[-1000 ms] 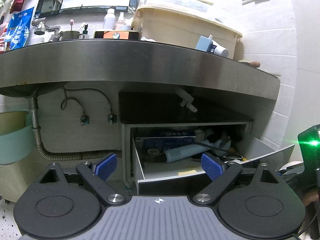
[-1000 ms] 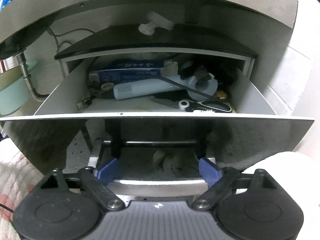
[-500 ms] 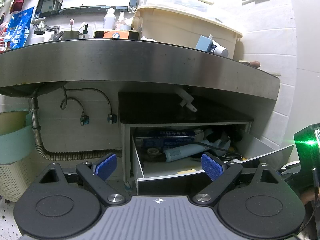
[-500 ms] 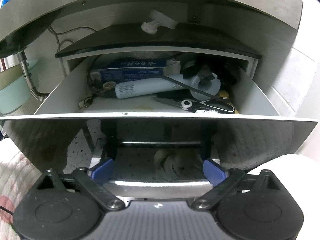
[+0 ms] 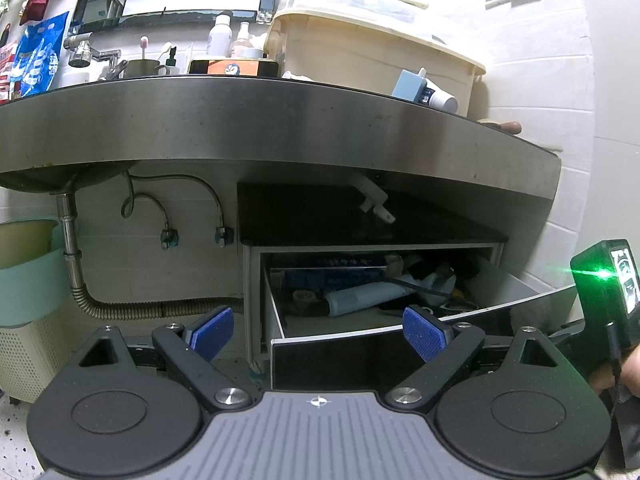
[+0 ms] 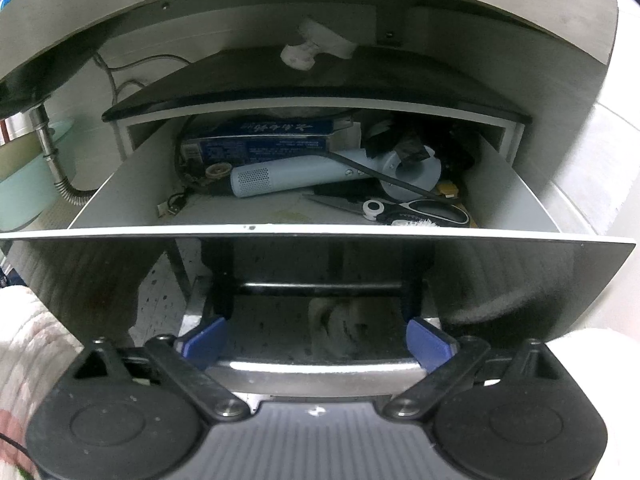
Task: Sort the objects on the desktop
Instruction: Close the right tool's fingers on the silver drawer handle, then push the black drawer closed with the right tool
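The drawer [image 6: 316, 236] stands pulled out from a small cabinet [image 5: 360, 216] under the steel bench [image 5: 280, 128], its dark glossy front facing the cameras. Inside it, a pale blue hair dryer [image 6: 304, 178] lies on its side across the middle, with a thin black rod [image 6: 392, 178] slanting over it. A blue box [image 6: 264, 140] sits behind the dryer against the back of the drawer, and black-handled scissors [image 6: 400, 210] lie in the front right part, just beside the dryer's round end. Dark clutter fills the back right corner and cannot be made out.

The right gripper [image 6: 316, 342] hangs low in front of the drawer face, its jaws spread wide and released, with nothing between the blue pads; their reflection shows in the glossy front. The left gripper [image 5: 318, 330] sits farther back and to the left of the drawer, jaws likewise wide apart and empty.

On the bench, a large beige bin [image 5: 372, 64] stands near the wall, with a small blue box [image 5: 408, 84] leaning at its right end. Bottles [image 5: 220, 38] and a tap [image 5: 84, 52] stand farther left. A corrugated drain pipe [image 5: 140, 308] runs under the bench toward the cabinet.
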{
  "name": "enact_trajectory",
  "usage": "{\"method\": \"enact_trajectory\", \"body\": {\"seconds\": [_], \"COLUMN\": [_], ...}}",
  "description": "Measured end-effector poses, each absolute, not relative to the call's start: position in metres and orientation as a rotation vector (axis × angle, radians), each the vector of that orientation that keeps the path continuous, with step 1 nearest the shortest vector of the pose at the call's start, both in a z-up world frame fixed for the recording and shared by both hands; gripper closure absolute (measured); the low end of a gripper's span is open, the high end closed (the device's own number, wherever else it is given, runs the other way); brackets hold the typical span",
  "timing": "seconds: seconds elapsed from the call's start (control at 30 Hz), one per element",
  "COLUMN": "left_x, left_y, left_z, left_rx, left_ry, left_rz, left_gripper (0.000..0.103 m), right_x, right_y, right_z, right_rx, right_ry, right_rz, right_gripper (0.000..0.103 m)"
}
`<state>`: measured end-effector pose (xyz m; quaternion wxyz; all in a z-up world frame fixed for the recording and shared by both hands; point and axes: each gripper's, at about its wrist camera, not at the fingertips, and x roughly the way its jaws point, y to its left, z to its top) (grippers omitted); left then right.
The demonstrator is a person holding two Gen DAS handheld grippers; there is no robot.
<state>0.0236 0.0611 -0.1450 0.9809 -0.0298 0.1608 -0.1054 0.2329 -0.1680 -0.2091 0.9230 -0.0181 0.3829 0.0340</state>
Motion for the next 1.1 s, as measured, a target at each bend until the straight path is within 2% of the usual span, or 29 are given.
{"method": "enact_trajectory", "body": {"seconds": [1.1], "left_x": [0.0266], "left_y": [0.0621], "left_z": [-0.1458], "left_rx": [-0.072], "left_ry": [0.33], "left_rz": [-0.222], "left_gripper": [0.011], "right_x": [0.2262], "right_y": [-0.1693], "right_z": [-0.2086], "right_rx": [-0.036], "right_ry": [0.771], "right_rz": [0.07], "right_gripper": [0.006]}}
